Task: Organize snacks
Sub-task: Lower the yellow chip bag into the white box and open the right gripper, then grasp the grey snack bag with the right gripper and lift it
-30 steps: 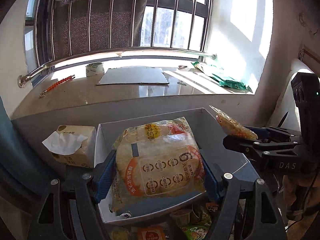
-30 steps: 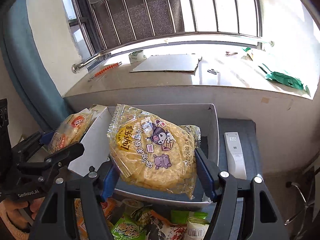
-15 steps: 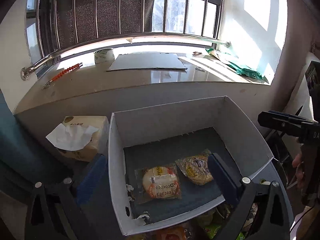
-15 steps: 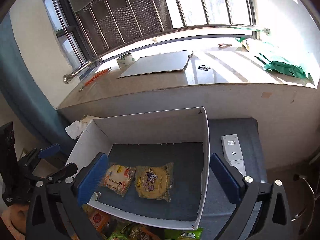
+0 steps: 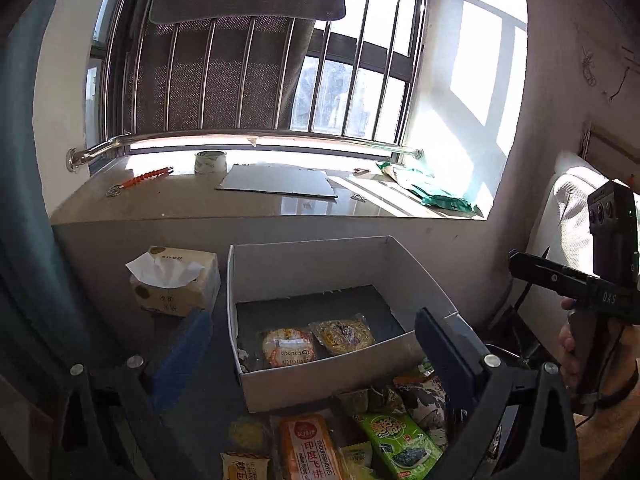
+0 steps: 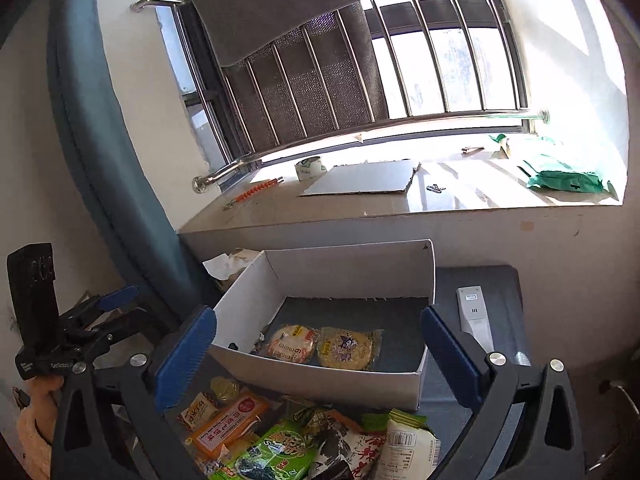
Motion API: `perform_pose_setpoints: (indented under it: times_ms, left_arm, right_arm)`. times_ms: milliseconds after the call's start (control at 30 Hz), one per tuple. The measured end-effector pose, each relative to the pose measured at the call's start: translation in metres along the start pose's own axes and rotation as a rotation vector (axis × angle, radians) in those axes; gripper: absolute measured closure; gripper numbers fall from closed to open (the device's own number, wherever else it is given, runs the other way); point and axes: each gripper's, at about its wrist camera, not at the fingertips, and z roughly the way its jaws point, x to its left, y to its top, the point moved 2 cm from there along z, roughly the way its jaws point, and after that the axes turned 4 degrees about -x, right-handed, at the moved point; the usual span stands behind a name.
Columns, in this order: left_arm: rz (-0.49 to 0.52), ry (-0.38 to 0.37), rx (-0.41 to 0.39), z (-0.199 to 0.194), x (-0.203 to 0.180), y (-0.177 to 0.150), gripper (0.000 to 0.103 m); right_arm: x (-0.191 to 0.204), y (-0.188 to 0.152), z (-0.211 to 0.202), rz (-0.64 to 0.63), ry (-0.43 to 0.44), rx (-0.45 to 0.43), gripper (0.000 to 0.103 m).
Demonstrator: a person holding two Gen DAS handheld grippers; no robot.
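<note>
Box [image 5: 320, 264] holds two round packs side by side on its floor: rice cracker [image 5: 288, 347] and yellow pack [image 5: 342, 333]. Both the left gripper [image 5: 308, 344] and right gripper [image 6: 316, 354] gape wide, empty. A fetch step, I judge: next reach for the snack pile [image 6: 304, 440] at 6 o'clock, nearest packet first.

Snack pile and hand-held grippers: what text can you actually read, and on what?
"DAS": right hand-held gripper, on its body.
"印度飞饼" and "Indian flying cake": orange packet.
"6": round cracker packet in the white box.
Tissue box, green packet and remote: print too blurred.
</note>
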Motion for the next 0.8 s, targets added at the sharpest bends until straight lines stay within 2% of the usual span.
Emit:
perform_pose_setpoints:
  times_ms: [133,300,433,533,800]
  left_arm:
    - [0.020,-0.015,-0.045,-0.036,-0.018,-0.027,0.000]
    - [-0.006,-0.034,-0.031,-0.062,-0.032,-0.069,0.000]
    - [-0.045,-0.068,-0.009,-0.075,-0.035,-0.095,0.000]
    - [-0.054,-0.065,0.005,-0.080,-0.034,-0.105,0.000]
    - [-0.054,-0.071,0.022,-0.085,-0.030,-0.114,0.000]
  right_arm:
    - [0.017,-0.027,-0.038,-0.050,0.004,-0.046,0.000]
    - [0.022,-0.073,-0.073,-0.032,-0.031,-0.078,0.000]
    - [0.014,-0.117,-0.086,-0.006,-0.098,-0.039,0.000]
    - [0.009,-0.144,-0.092,0.005,-0.109,0.011,0.000]
    - [0.013,-0.171,-0.086,-0.175,-0.123,0.084,0.000]
